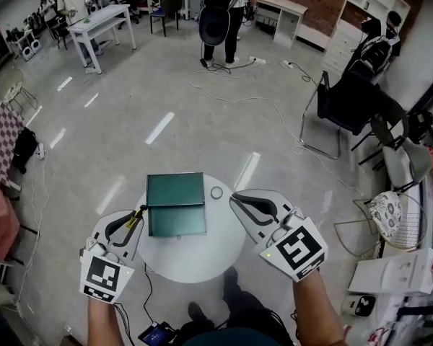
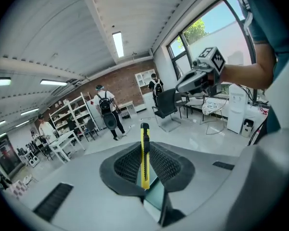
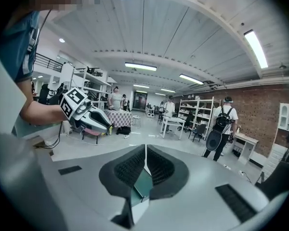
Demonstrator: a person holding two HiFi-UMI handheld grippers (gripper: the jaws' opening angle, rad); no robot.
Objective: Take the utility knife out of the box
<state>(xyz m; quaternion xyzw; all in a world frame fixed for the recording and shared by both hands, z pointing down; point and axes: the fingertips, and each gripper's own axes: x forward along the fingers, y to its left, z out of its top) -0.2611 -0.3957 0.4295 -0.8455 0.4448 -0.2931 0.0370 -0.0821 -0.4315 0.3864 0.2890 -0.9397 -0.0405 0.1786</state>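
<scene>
A yellow utility knife stands upright between the pads of my left gripper, which is shut on it at the left edge of the round white table. In the left gripper view the knife sticks out past the left gripper's fingertips. A dark green box lies on the table between both grippers, with a seam across its middle. My right gripper hovers at the box's right side, jaws together and empty. In its own view the right gripper holds nothing, and the left gripper shows at the left.
A small ring lies on the table by the box's far right corner. Black chairs stand at the right, and a cable runs over the grey floor. A person stands far back. A white table stands at the back left.
</scene>
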